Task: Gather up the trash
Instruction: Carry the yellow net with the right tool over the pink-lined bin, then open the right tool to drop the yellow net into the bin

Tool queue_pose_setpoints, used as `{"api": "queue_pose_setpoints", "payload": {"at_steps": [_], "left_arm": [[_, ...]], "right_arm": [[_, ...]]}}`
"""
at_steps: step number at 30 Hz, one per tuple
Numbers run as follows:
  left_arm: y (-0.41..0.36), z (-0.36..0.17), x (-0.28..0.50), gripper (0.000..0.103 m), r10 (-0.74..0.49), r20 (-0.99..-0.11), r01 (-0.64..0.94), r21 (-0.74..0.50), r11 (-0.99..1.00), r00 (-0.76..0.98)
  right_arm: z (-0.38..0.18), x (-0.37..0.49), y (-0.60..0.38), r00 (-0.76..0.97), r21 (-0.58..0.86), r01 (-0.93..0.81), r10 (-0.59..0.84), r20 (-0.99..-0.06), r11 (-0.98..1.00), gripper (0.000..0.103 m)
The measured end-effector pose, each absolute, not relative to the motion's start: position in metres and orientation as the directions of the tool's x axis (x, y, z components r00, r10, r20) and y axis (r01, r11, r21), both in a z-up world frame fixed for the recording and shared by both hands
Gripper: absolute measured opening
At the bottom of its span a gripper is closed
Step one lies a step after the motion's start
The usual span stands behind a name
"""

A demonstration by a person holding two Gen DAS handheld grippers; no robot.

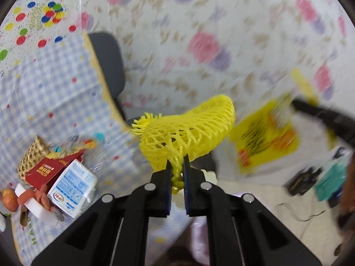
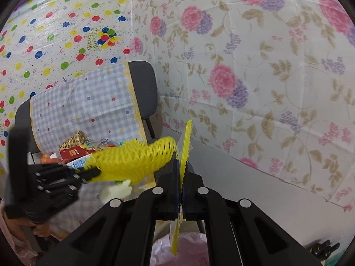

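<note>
My left gripper (image 1: 177, 166) is shut on a yellow foam fruit net (image 1: 190, 130) and holds it in the air beyond the table's edge; the net also shows in the right wrist view (image 2: 133, 159), held by the left gripper (image 2: 93, 173). My right gripper (image 2: 182, 166) is shut on a flat yellow wrapper (image 2: 185, 146), seen edge-on; the wrapper shows blurred in the left wrist view (image 1: 264, 135), with the right gripper (image 1: 286, 107) at its top. A pink-lined trash bag (image 2: 190, 250) lies below the right gripper.
On the checked tablecloth (image 1: 55, 93) lies a pile: a woven basket (image 1: 33, 153), a red box (image 1: 48, 170), a blue and white carton (image 1: 73, 186), an apple (image 1: 8, 199), white foam pieces. A grey chair (image 1: 108, 62) stands behind. Floral sheeting (image 2: 266, 66) covers the wall.
</note>
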State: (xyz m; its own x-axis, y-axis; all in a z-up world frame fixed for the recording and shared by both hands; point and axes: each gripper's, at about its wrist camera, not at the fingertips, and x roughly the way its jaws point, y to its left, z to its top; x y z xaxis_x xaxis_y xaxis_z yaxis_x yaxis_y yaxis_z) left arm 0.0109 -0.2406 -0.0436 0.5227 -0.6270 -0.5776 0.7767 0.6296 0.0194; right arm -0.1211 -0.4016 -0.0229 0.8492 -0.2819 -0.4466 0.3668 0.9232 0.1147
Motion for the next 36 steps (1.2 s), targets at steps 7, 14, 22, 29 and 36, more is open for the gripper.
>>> {"api": "queue_pose_setpoints", "payload": {"at_steps": [7,14,22,29,36], "left_arm": [[-0.230,-0.032,-0.038,0.006,-0.697,-0.551,0.795,-0.095,0.599,0.460],[-0.225,-0.089,-0.077,0.006,-0.697,-0.642,0.817,-0.186,0.546,0.320],[-0.228,-0.156,-0.085,0.006,-0.630,-0.746,0.792,-0.244,0.559,0.215],[-0.250,-0.189,-0.071,0.007,-0.597,-0.782,0.789,-0.250,0.561,0.176],[-0.261,-0.207,-0.054,0.009,-0.575,-0.805,0.770,-0.272,0.577,0.146]], "right_arm": [[-0.039,-0.185,-0.392,0.791,0.096,0.441,-0.335,-0.512,0.893,0.002],[-0.085,-0.216,-0.379,0.733,0.105,0.465,-0.315,-0.603,0.879,0.003],[-0.136,-0.210,-0.377,0.689,0.111,0.472,-0.287,-0.666,0.875,0.003],[-0.169,-0.189,-0.390,0.658,0.126,0.470,-0.251,-0.710,0.874,0.003],[-0.198,-0.171,-0.403,0.633,0.161,0.466,-0.201,-0.747,0.870,0.005]]}}
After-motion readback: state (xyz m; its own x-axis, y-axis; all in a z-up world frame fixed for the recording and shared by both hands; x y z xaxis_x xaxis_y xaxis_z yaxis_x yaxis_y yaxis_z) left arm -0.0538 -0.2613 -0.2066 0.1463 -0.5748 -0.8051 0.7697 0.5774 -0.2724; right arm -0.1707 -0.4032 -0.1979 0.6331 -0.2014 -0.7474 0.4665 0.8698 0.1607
